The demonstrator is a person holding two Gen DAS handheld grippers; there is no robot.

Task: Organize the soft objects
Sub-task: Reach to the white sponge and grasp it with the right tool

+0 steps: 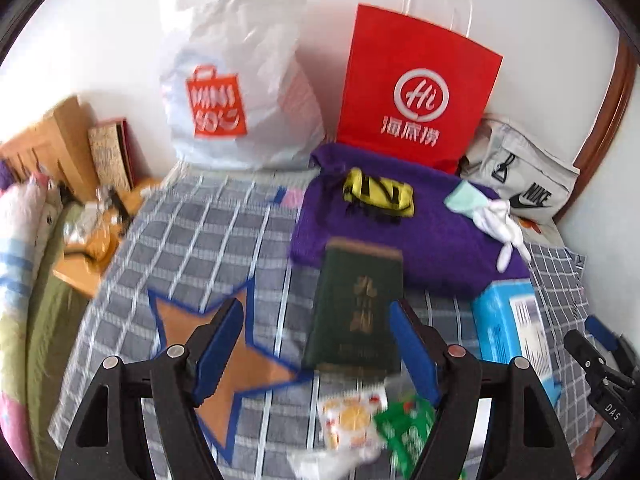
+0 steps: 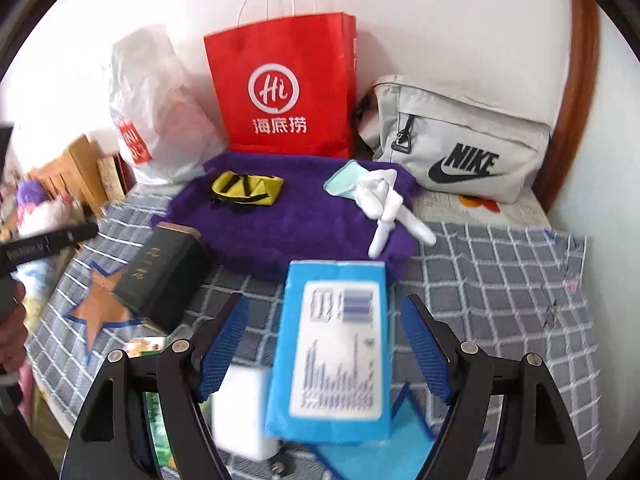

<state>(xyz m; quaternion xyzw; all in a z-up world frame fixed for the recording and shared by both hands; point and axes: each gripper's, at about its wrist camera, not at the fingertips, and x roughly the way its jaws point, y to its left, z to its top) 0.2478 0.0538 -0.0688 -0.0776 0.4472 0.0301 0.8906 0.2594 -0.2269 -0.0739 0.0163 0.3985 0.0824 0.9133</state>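
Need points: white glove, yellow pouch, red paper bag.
white glove (image 2: 380, 200), right wrist view, on the bunched fingers
yellow pouch (image 2: 248, 188), right wrist view, on its middle
red paper bag (image 1: 416, 88), left wrist view, on the front face

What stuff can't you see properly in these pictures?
- Red bag, both views: inside hidden by its front.
- Green box, left view: gold writing blurred.
- Snack packets, left view: blurred, partly behind the gripper finger.
- Blue box, right view: label print blurred.

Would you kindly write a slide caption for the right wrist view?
Open right gripper above a blue box, facing a purple towel with white gloves.
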